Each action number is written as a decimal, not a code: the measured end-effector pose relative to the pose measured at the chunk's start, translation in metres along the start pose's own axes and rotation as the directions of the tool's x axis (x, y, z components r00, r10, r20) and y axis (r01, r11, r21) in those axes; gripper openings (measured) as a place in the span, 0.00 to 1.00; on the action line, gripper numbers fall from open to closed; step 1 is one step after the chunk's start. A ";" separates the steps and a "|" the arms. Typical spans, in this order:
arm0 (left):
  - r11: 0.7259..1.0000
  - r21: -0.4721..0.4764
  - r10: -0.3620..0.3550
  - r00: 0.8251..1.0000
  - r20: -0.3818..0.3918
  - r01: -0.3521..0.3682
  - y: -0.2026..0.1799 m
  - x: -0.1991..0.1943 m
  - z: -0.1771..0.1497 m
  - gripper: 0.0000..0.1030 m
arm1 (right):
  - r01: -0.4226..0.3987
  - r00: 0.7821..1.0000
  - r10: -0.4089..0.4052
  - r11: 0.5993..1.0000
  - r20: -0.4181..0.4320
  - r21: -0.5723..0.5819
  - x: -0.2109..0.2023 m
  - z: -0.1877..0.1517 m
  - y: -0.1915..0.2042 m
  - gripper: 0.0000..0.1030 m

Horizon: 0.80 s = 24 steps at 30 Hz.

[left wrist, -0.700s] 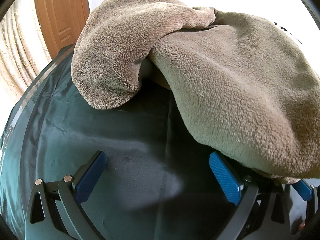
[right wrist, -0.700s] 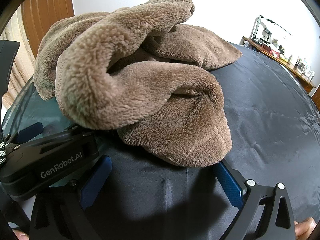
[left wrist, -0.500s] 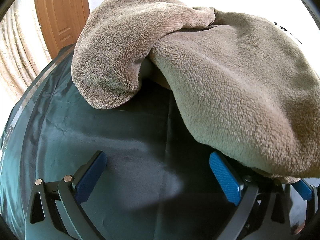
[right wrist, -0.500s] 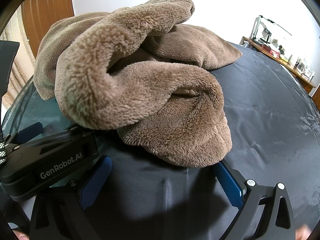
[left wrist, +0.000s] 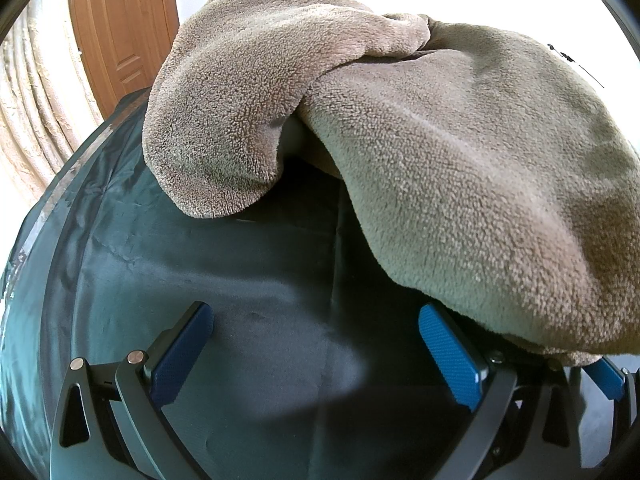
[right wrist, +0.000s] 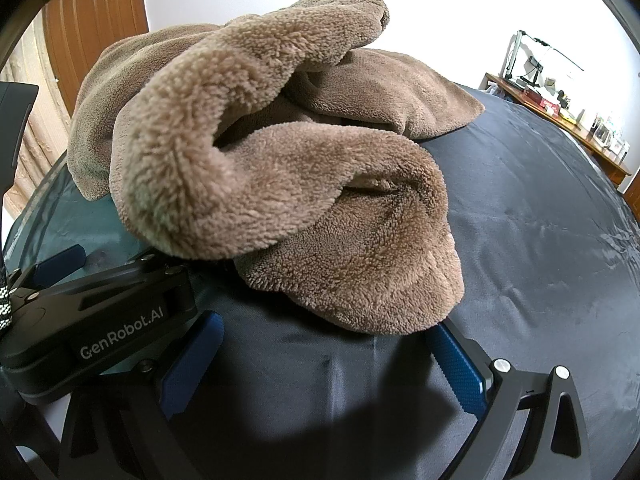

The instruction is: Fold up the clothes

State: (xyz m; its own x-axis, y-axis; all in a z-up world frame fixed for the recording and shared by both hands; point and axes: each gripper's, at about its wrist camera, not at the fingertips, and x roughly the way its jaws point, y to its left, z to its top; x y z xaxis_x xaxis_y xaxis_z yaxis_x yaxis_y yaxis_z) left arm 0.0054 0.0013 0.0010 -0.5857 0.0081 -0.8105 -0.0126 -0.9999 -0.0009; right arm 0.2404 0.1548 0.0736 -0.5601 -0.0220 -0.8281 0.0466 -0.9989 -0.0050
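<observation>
A brown fleece garment (left wrist: 460,168) lies crumpled in a heap on a dark cloth-covered surface (left wrist: 248,280); it also fills the right wrist view (right wrist: 280,184). My left gripper (left wrist: 316,356) is open and empty, low over the dark cloth, with the garment's hem lying over its right finger. My right gripper (right wrist: 324,364) is open and empty, just in front of the garment's near fold, which overhangs its right finger. The left gripper's body (right wrist: 100,328) shows at the left of the right wrist view, beside the right gripper.
A wooden door (left wrist: 120,28) and a pale curtain (left wrist: 28,120) stand behind the surface's left edge. A wooden sideboard (right wrist: 560,120) with small items stands at the far right. Dark cloth (right wrist: 540,220) spreads to the right of the garment.
</observation>
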 end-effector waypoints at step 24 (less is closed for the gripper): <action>0.999 -0.030 0.021 1.000 0.011 -0.020 0.003 -0.009 -0.007 1.00 | -0.083 0.996 0.081 0.996 0.048 0.045 0.015 0.007 -0.032 1.00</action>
State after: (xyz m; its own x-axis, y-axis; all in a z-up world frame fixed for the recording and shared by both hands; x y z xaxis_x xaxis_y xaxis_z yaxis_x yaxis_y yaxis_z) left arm 0.0167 -0.0022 0.0039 -0.5946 -0.0123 -0.8039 0.0234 -0.9997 -0.0021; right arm 0.2253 0.1858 0.0652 -0.5940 -0.1046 -0.7977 0.0558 -0.9945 0.0889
